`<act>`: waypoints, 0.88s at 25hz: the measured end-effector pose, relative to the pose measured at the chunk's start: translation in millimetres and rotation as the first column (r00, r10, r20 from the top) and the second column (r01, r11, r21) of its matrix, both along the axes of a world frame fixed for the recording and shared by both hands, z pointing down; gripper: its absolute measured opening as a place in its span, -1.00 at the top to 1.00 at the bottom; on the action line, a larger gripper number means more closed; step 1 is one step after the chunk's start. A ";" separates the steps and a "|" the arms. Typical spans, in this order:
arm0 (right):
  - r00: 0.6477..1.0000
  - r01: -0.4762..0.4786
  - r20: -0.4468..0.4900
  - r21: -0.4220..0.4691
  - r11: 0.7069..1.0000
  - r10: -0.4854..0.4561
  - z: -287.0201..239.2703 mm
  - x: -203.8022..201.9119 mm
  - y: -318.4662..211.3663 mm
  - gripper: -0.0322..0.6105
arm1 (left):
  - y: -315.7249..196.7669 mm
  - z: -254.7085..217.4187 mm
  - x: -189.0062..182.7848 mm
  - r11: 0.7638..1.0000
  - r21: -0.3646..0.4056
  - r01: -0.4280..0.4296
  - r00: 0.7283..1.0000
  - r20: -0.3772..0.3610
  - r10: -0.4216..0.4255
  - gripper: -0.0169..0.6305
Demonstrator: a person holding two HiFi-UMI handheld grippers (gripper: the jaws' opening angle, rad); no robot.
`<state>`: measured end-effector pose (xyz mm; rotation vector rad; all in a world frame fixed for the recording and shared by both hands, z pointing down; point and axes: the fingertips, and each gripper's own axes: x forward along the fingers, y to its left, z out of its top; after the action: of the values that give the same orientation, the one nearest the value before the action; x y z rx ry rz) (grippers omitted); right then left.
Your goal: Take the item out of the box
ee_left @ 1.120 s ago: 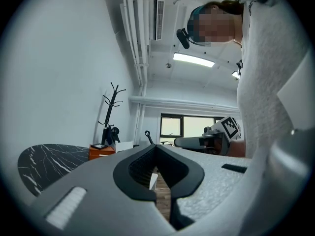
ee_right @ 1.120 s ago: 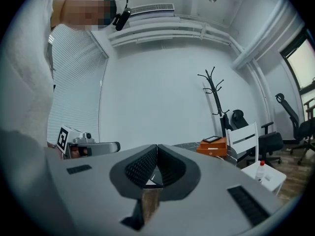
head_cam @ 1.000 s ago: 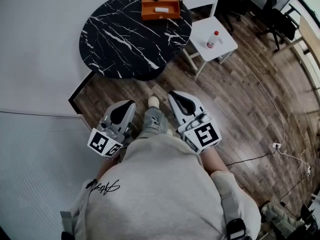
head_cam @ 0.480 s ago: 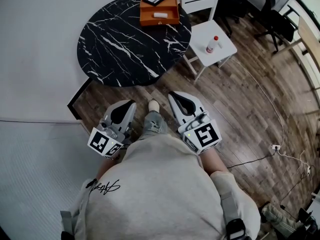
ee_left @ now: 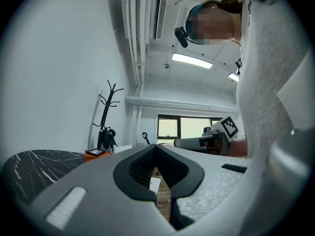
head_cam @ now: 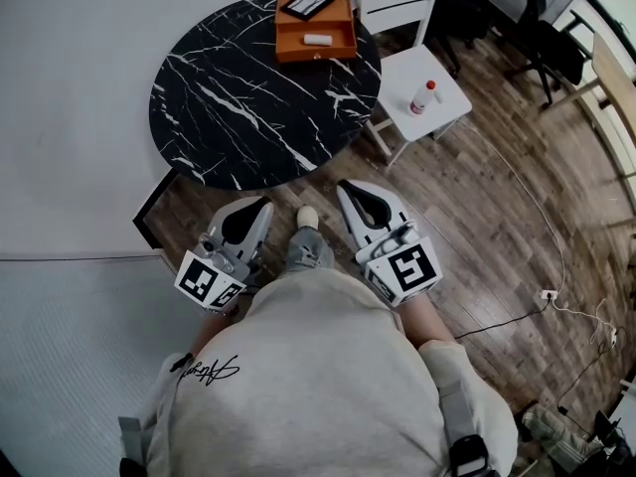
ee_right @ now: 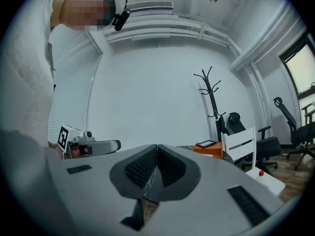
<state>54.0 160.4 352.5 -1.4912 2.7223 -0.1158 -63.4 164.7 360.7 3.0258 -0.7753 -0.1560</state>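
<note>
Head view — L gripper (head_cam: 261, 206), R gripper (head_cam: 347, 186) closed; box (head_cam: 316, 30) on marble tbl (head_cam: 238, 97), wood floor (head_cam: 477, 217).

The table (head_cam: 248, 107) is black with white marble veins; the box (head_cam: 341, 30) is orange, and the item (head_cam: 318, 39) in it is white; a flat panel (head_cam: 307, 2) at the box's corner is white with a black border; the chair (head_cam: 417, 68) is white; the bottle (head_cam: 423, 95) is white with a red cap; the floor (head_cam: 477, 207) is brown wood planks; the left claw (head_cam: 260, 205) and right claw (head_cam: 348, 185) are pale grey with black ribbed pads and black-and-white square markers; the shirt (head_cam: 318, 386) is light grey with dark script; the coat stand (ee_right: 212, 100) is black.
</note>
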 end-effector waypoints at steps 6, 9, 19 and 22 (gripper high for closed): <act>1.000 -0.015 0.002 0.004 1.000 0.015 -2.3 5.8 -23.2 0.87 | -25.2 -1.5 5.7 1.000 0.004 -0.019 1.000 0.007 0.019 0.95; 1.000 -0.015 -0.001 -0.002 1.000 0.015 -0.5 7.1 -34.2 0.87 | -36.3 -1.1 7.2 1.000 0.003 -0.023 1.000 0.008 0.023 0.95; 1.000 -0.030 -0.001 -0.022 0.999 0.030 4.3 15.4 -75.6 0.87 | -77.8 4.5 18.5 0.999 -0.026 -0.041 0.999 0.005 0.041 0.95; 0.999 -0.044 0.001 -0.032 0.998 0.044 5.6 20.8 -89.3 0.87 | -91.5 4.4 25.6 0.998 -0.034 -0.060 0.998 0.004 0.060 0.95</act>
<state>74.8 71.1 358.1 -1.5577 2.6968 -0.1604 -37.8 73.2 365.2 3.0145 -0.6796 -0.1326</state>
